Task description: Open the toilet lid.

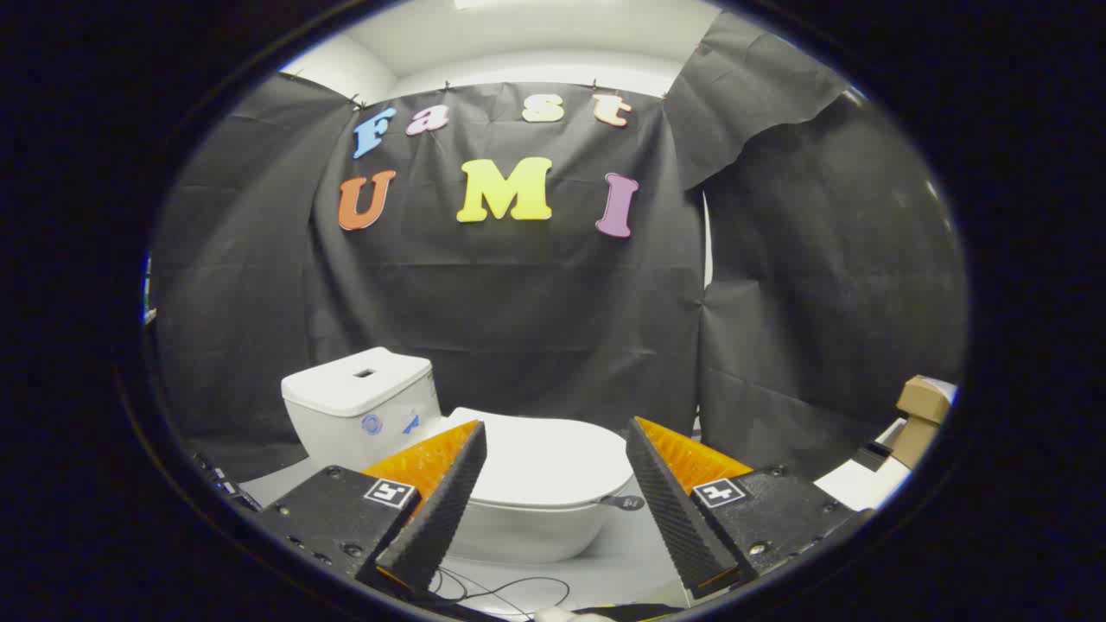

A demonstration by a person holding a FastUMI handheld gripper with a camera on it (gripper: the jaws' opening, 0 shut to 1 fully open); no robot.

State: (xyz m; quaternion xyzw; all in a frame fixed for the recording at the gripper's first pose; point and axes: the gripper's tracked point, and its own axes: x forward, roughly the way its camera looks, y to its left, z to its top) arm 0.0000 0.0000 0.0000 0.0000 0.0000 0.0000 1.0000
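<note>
White glossy plastic, the toilet lid lies shut on the bowl, just beyond the gripper, whose 2 fingers stand spread wide, holding nothing. It looks stiff, light and slippery; the small dark tab at the lid's right rim seems the best hold. The hinge beside the tank is hidden.

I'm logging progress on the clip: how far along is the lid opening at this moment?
Nothing is done so far: the toilet lid lies flat and closed on the bowl, in front of the tank. In hand: the gripper is open, its fingers spread to either side of the lid, seemingly short of it, touching nothing. Left: reach the lid's front edge, catch it and swing it up toward the tank.
</note>
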